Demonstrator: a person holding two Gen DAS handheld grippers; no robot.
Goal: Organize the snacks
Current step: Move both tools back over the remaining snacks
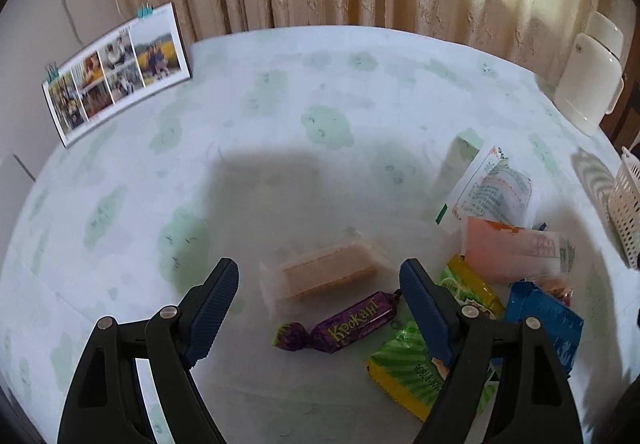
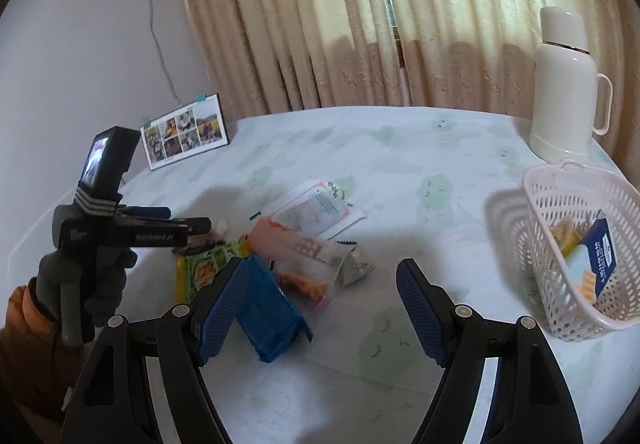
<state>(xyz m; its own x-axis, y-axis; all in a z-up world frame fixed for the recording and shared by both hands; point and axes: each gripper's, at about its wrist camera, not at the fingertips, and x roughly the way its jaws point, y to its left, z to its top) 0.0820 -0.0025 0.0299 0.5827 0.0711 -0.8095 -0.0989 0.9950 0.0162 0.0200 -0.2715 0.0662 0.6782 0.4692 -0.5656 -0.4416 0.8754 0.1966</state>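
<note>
Two hand-held grippers, left [image 1: 320,284] and right [image 2: 320,286], both spread wide, empty.

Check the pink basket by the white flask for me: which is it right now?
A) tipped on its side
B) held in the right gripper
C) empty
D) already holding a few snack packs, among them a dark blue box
D: in the right wrist view the pink basket stands upright on the table with a dark blue box and yellowish packs inside, while the right gripper is open and apart from it.
</note>
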